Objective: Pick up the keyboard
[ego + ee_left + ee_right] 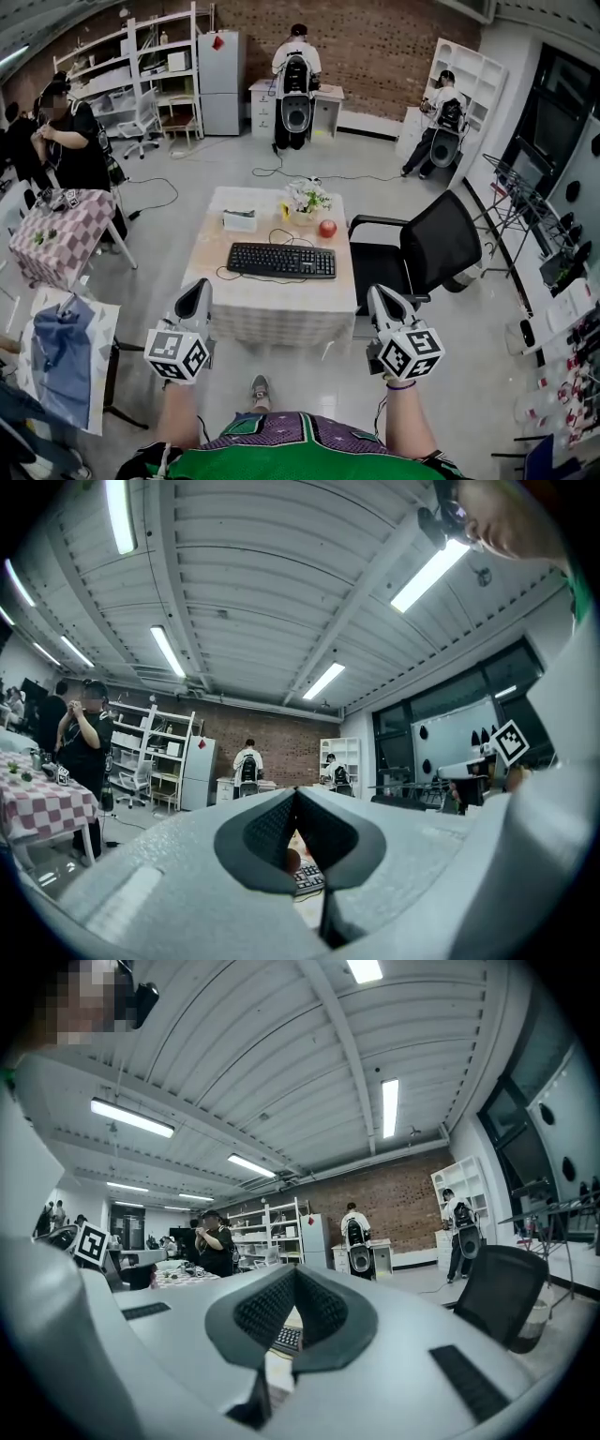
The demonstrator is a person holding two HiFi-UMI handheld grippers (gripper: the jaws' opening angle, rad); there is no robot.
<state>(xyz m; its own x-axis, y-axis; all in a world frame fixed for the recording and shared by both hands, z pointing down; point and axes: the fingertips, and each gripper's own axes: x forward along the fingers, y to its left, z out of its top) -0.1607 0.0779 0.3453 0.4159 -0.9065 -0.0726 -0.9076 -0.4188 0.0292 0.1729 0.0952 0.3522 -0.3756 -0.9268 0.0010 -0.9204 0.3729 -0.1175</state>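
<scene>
With left gripper [199,292] shut tip to tip on nothing, and right gripper [380,298] likewise closed and empty. Held level, side by side, short of the near edge of the table [281,323]. Ahead, between the two and touched by neither, flat on the table: keyboard [281,261]. Beyond that, apple [327,228] and flowers [307,197]. Ahead-right of right gripper, chair [427,248].

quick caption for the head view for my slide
Shut, empty left tongs and right tongs held before a table with a black keyboard, an apple and flowers.
</scene>
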